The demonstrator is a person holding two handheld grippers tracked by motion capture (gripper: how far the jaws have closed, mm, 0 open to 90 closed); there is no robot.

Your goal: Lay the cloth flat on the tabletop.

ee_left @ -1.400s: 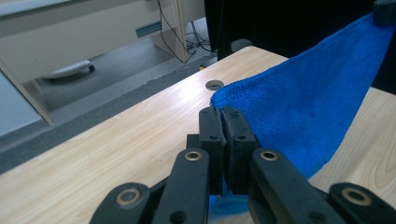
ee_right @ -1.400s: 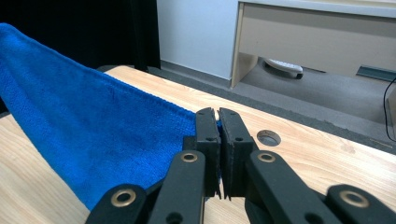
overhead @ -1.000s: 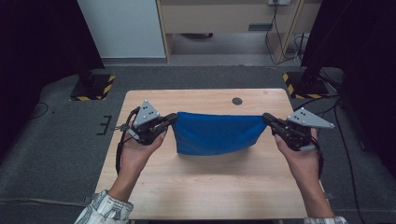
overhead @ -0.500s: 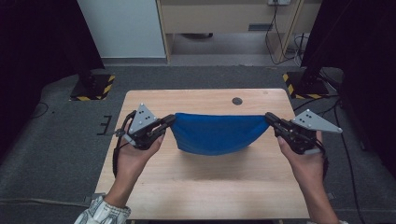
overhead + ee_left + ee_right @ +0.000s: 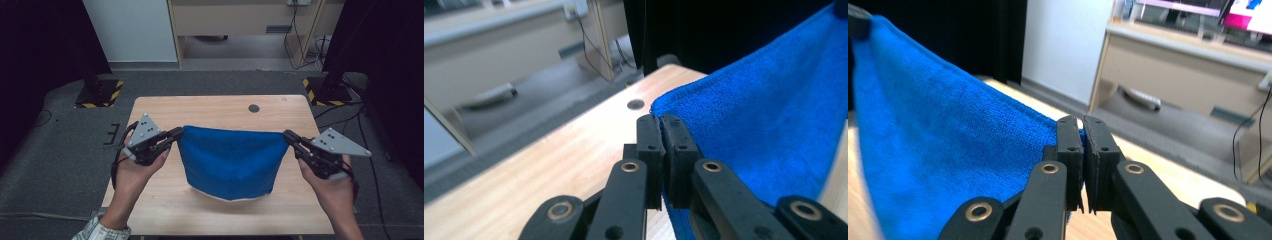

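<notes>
Left claw (image 5: 176,134) is clamped on the upper left corner of the bright blue terry cloth (image 5: 230,160), and the right claw (image 5: 290,137) is clamped on its upper right corner; each gripper view shows the black jaws pressed together with blue fabric pinched between them. The cloth hangs between the two, its long top edge running left to right over the middle of the pale wooden counter (image 5: 210,107), equally near both hands. Its lower edge sags toward the near side and probably just touches the wood, though the high view is too soft to be sure. Compared with a second ago, the hands have spread and lifted: the top edge is tauter and the cloth hangs deeper, showing a pale hem at the bottom.
</notes>
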